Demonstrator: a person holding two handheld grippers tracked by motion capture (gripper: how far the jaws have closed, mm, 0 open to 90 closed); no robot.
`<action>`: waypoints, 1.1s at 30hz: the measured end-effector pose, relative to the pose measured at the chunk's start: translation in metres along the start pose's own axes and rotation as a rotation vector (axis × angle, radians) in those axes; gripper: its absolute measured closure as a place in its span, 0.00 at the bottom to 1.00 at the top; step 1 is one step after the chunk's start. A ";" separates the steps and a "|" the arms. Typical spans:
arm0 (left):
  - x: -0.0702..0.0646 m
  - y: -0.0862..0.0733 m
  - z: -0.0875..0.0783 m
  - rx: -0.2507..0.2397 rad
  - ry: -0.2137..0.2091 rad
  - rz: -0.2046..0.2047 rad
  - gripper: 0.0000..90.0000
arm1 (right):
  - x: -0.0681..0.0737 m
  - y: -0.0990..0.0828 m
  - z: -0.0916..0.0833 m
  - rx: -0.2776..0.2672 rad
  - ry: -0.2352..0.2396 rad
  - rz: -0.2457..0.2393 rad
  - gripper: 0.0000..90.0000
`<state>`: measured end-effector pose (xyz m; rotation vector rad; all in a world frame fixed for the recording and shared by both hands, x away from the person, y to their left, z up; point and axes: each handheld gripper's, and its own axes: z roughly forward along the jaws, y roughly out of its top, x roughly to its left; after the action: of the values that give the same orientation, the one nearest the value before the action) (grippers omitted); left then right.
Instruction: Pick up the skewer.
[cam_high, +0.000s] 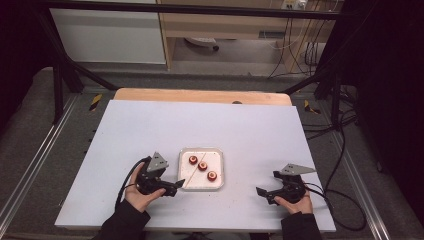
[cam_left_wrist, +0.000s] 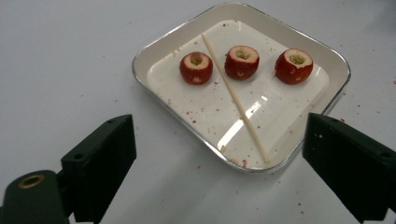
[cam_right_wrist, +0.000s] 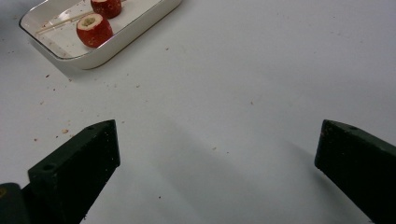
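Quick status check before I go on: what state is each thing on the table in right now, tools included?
Left tool: jaws wide open, nothing between them, aimed at the tray.
Right tool: jaws open, empty, over bare table.
Tray: flat on the table, scattered with red crumbs.
Three red fruits: upright in the tray, tops cut off, cored.
Wooden skewer: lying loose in the tray, spearing nothing.

Three cored red fruits (cam_left_wrist: 241, 62) sat upright in a row across a white square tray (cam_left_wrist: 161, 43) at the table's middle. A thin wooden skewer (cam_left_wrist: 236, 100) lay flat and diagonal between the first two.
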<state>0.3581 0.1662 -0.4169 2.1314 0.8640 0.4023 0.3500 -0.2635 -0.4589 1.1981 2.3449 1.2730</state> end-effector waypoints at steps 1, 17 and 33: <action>-0.002 0.002 0.002 0.005 0.000 0.004 0.12 | 0.000 0.000 0.000 -0.001 0.000 0.000 0.01; -0.020 0.017 0.040 0.088 0.030 -0.037 0.49 | 0.000 0.000 0.001 0.003 0.002 0.000 0.01; -0.032 0.013 0.057 0.125 0.080 -0.088 0.79 | 0.000 0.000 0.000 0.001 0.005 0.001 0.01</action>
<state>0.3713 0.1067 -0.4430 2.1943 1.0492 0.3995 0.3501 -0.2632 -0.4591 1.1981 2.3483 1.2767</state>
